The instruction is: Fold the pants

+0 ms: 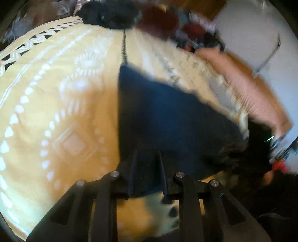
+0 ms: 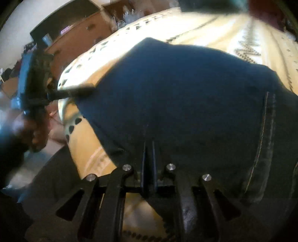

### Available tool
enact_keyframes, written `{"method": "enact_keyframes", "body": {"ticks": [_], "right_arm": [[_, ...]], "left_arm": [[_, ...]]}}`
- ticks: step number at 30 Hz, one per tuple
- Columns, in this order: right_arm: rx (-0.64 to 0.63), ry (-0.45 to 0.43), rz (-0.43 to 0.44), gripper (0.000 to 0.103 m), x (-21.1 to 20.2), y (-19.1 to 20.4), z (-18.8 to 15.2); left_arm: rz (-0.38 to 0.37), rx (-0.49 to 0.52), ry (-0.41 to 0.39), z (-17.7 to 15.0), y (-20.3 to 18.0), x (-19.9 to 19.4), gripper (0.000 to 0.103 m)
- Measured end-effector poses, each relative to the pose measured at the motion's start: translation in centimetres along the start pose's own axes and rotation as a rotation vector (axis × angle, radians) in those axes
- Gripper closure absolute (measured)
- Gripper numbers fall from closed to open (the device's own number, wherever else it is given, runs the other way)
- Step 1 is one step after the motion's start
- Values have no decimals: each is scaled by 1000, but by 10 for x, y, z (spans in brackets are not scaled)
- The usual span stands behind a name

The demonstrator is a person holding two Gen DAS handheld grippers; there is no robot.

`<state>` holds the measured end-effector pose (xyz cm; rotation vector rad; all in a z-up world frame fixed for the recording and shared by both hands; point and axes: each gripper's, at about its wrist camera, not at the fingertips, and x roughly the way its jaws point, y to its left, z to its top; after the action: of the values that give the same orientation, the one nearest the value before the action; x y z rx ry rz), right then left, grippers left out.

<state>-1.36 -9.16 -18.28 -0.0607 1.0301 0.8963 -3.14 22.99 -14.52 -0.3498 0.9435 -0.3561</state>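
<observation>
Pinching a fold of the dark navy denim pants, the left black two-finger gripper has its fingers drawn close together with the cloth caught between them at the near middle of the left wrist view. From that grip the pants stretch away toward the far side as a broad dark panel, over the mustard-yellow bedspread with white woven patterns that fills the left of the view. A dark heap of clothes sits at the far edge of the bedspread. At the right, blurred, the other gripper shows as a dark shape at the pants' edge.

From the right wrist view, the right black two-finger gripper is likewise nearly closed, nipping the near edge of the pants. They spread over most of the view, with a pale-stitched seam running down the right side. The bedspread lies beneath and beyond. At the left, the left gripper meets the pants' left edge, a hand behind it. A brown wooden dresser stands far left.
</observation>
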Motion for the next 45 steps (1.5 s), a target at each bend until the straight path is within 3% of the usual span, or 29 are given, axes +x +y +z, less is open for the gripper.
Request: {"method": "enact_keyframes", "body": {"ticks": [2,4,7,10,12,15,17,20,22,24,29,31,35,37,40,45], "right_arm": [[39,14,0,95,-5,-2,8],[14,-28,-6,92,-17,4,15],[9,-23,-18,92,-14,4,20],[59,8,-26,93,-7,-7,13],[86,22,-10,94,-2,-13,7],[101,33,-9,94,-4,-14,7],[75,42,-65,94,-8,-7,10],[-33,-12,-198,71,-30,26,12],[-113,-66,-241,48,-40,51,12],[-242,-106,-295,39,-39,91,2],[-482,-41,-444,42,12,140,-25],[-522,-32,-496,47,22,142,-28],[-524,-44,-538,50,41,147,-15],[-511,-52,-538,50,44,148,-7],[-483,-57,-541,51,49,147,8],[-459,-55,-544,52,52,149,13]], "left_arm": [[-44,-54,-14,12,2,-6,80],[-97,10,-62,39,-10,-14,80],[-143,60,-35,83,-12,13,80],[-108,16,36,118,14,65,80],[-41,-19,75,136,38,95,98],[-41,-111,17,156,58,95,99],[10,-163,-60,161,74,78,80],[-12,-228,-128,150,95,37,79],[-10,-211,-108,132,99,21,72],[-44,-204,-57,107,99,14,72],[-170,-194,64,66,94,26,69],[-181,-177,66,66,90,30,69],[-254,-155,93,89,80,51,64],[-241,-119,127,106,71,75,64],[-263,-107,151,126,64,99,55],[-285,-111,163,146,64,127,55]]}}
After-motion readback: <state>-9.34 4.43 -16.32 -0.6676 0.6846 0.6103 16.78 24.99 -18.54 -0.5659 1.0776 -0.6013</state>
